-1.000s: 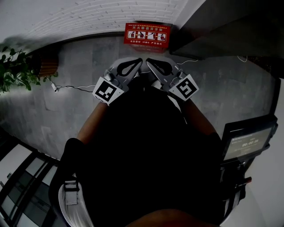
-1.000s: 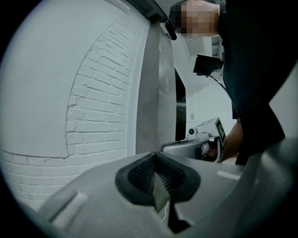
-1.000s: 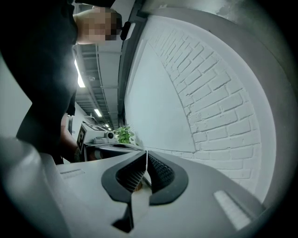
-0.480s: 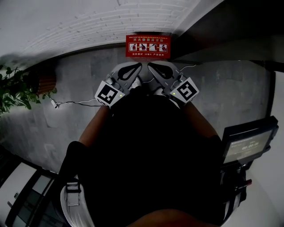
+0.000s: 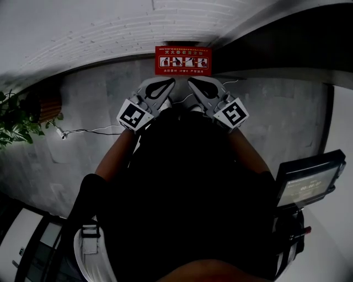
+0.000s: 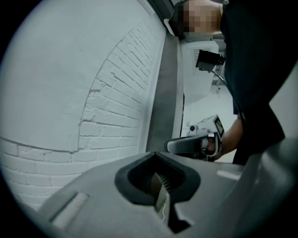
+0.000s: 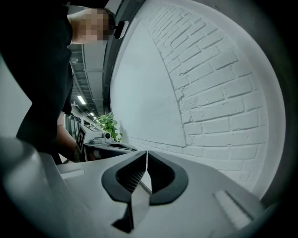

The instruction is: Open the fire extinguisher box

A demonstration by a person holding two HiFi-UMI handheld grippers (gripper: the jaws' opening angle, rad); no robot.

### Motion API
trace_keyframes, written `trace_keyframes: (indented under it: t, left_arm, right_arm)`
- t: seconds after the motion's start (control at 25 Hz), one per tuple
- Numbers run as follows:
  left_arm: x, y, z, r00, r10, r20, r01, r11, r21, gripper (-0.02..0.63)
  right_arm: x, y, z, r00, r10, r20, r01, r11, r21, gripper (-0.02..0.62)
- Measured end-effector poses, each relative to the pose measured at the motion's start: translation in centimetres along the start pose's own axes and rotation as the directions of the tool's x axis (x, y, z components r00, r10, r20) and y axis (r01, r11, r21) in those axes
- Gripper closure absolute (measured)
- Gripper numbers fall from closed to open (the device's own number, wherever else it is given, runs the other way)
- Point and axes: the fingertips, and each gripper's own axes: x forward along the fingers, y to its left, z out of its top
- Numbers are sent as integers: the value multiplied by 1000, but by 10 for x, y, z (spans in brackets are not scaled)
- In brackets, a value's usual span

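Red fire extinguisher box point(image 5: 183, 59) at 12 o'clock, foot of brick wall point(image 5: 165, 16), closer than second ago. Left gripper point(image 5: 172, 81), right gripper point(image 5: 190, 81) both pinched closed, empty. Approach underway; box unopened.

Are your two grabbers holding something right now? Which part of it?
Nothing is held. The left gripper and the right gripper both have their fingers shut together on nothing, short of the red fire extinguisher box.

Rough brick wall point(image 7: 209, 93), matt grey floor point(image 5: 94, 99)
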Motion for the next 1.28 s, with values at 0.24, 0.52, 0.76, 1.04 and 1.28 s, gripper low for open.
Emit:
trace_keyframes:
  t: [0.24, 0.52, 0.76, 1.04, 1.28]
  left_arm:
    - [10, 10, -11, 1000, 20, -19, -21, 1000, -5, 606]
    - [48, 27, -42, 996, 60, -64, -59, 998, 17, 606]
    - [81, 36, -85, 989, 46, -139, -46, 999, 1, 606]
    - [112, 53, -139, 977, 46, -207, -53, 998, -29, 606]
    - [133, 59, -199, 964, 52, -262, -65, 997, -42, 606]
  right_arm:
    - [-1, -18, -9, 999, -25, -32, 25, 1000, -6, 584]
    - [14, -75, -48, 998, -45, -46, 48, 996, 74, 586]
    - [21, -107, -96, 994, -25, -108, 44, 983, 180, 586]
    - [23, -143, -153, 990, -57, -130, 94, 951, 295, 586]
    - [18, -167, -226, 980, -80, -181, 144, 917, 373, 586]
